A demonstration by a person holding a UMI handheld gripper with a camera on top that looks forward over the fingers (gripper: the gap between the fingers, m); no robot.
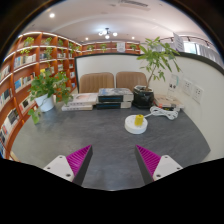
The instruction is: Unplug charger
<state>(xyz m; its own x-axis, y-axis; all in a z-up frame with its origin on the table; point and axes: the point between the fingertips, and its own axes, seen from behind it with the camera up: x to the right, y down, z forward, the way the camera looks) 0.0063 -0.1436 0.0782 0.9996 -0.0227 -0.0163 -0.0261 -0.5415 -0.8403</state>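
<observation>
Library-like room with tall bookshelves (25, 70) along the left wall and further shelves across the back, ceiling lights above. Grey table (100, 140) spread across the foreground, two brown chair backs (112, 80) behind it. Starting left on the table: potted plant (47, 92) in a white pot, then stacked books (98, 98) near the far edge, then a dark boxy object (143, 97) beneath a taller leafy plant (155, 58). Further right, small yellow-and-white item (138, 122) sitting alone on the grey top, possibly the charger, too small to say for sure. Beyond that, white wall panel with outlets or switches (189, 91), likely where a plug would sit, though no plug or cable clearly made out.

Gripper (113, 158) hovering low over the near table edge, fingers spread wide apart with nothing between them, magenta pads (80, 157) facing inward. Well apart from every object on the table.

Judged from this: task barely begun. Nothing grasped, no contact made; approach, grip and pull-out all left to do
</observation>
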